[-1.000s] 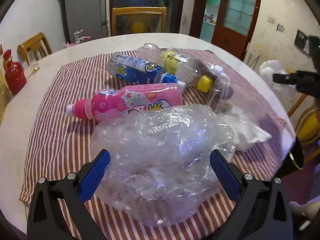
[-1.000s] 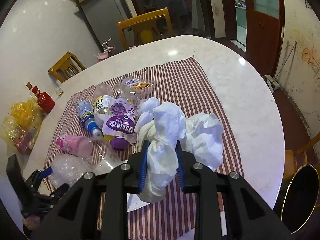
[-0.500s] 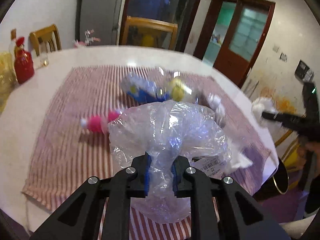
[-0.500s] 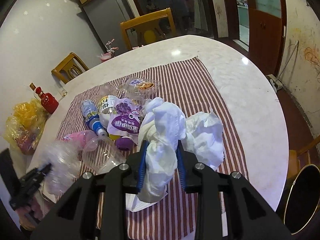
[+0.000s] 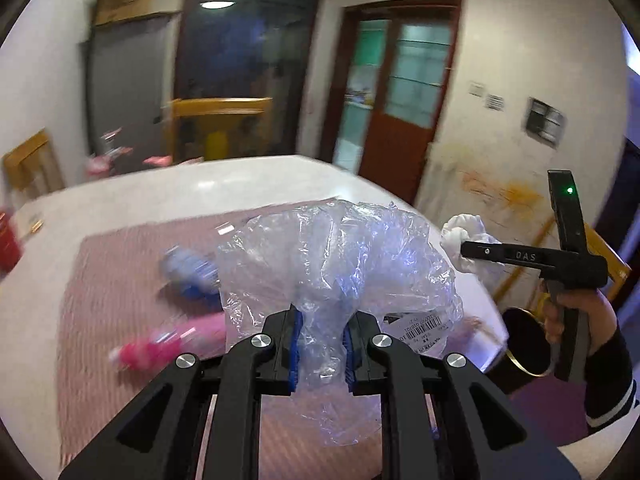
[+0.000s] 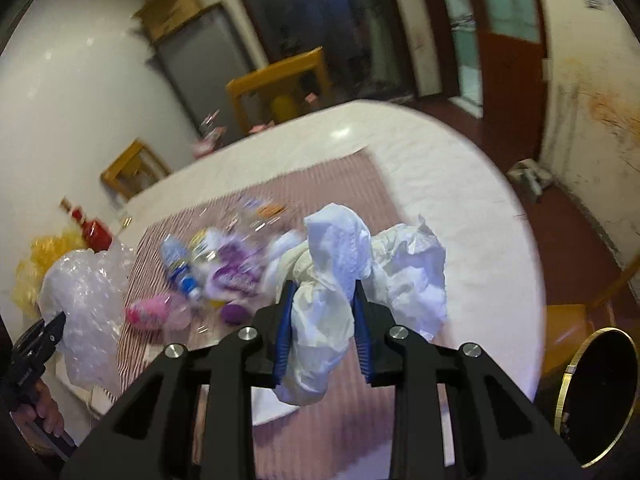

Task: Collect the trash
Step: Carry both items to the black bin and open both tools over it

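Note:
My left gripper (image 5: 320, 350) is shut on a crumpled clear plastic bag (image 5: 340, 264) and holds it above the striped cloth (image 5: 104, 280); the bag also shows in the right wrist view (image 6: 84, 300). My right gripper (image 6: 320, 332) is shut on crumpled white tissue (image 6: 340, 264), held above the table's near edge; the tissue shows in the left wrist view (image 5: 466, 236). On the cloth lie a pink bottle (image 6: 154, 310), a blue bottle (image 6: 178, 266) and a purple pouch (image 6: 236, 276), all blurred.
A black bin with a gold rim (image 6: 600, 396) stands on the floor right of the round white table (image 6: 460, 240). A red bottle (image 6: 94, 232) and a yellow bag (image 6: 44, 256) sit at the table's left. Wooden chairs (image 6: 280, 80) stand behind it.
My left gripper closed on the plastic bag and lifted it off the cloth. Both grippers have risen and tilted up, the right still holding the tissue.

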Demonstrator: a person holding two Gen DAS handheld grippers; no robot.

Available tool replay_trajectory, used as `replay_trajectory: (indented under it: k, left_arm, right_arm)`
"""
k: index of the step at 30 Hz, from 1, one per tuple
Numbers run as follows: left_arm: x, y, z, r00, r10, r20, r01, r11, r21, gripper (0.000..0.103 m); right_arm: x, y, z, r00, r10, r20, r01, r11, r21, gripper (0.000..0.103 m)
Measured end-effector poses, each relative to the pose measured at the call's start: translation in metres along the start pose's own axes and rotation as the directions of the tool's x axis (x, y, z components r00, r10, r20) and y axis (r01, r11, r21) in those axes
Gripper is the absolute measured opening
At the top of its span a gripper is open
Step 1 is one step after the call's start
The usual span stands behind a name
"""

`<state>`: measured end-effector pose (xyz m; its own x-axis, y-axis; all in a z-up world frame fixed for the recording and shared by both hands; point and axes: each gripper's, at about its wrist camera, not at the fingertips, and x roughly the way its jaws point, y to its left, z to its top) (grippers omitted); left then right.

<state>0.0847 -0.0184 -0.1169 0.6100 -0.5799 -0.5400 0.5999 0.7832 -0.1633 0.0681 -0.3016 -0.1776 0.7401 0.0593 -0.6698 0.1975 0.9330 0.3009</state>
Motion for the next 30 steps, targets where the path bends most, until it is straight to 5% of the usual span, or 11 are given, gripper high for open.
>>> replay_trajectory:
  k: [5,10,19,20,21,23,30]
  left_arm:
    - [0.043,-0.063,0.030,0.988,-0.153,-0.011,0.154,0.980,0.124,0.015]
    - [0.081,-0.140,0.043,0.952,-0.301,-0.051,0.304,0.923,0.236,0.015]
    - [0.130,-0.251,0.025,0.884,-0.435,-0.172,0.467,0.814,0.345,0.015]
    - [0.133,-0.255,0.022,0.880,-0.439,-0.182,0.475,0.809,0.348,0.015]
    - [0.136,-0.260,0.019,0.874,-0.445,-0.194,0.485,0.802,0.348,0.015]
    - [0.147,-0.278,0.015,0.862,-0.457,-0.222,0.508,0.786,0.353,0.015]
    - [0.193,-0.349,-0.004,0.799,-0.510,-0.319,0.600,0.712,0.363,0.015]
  right_arm:
    - [-0.054,-0.104,-0.011,0.980,-0.191,0.059,0.177,0.966,0.190,0.027]
    - [-0.099,-0.221,-0.062,0.918,-0.396,-0.021,0.364,0.822,0.438,0.028]
    - [-0.093,-0.306,-0.132,0.873,-0.462,-0.156,0.457,0.663,0.593,0.031]
    - [-0.089,-0.313,-0.138,0.870,-0.458,-0.185,0.469,0.651,0.597,0.043]
    - [-0.084,-0.319,-0.141,0.868,-0.447,-0.215,0.480,0.645,0.595,0.067]
    - [-0.078,-0.332,-0.149,0.858,-0.444,-0.259,0.501,0.611,0.613,0.085]
    - [-0.129,-0.347,-0.158,0.792,-0.581,-0.188,0.533,0.507,0.678,0.085]
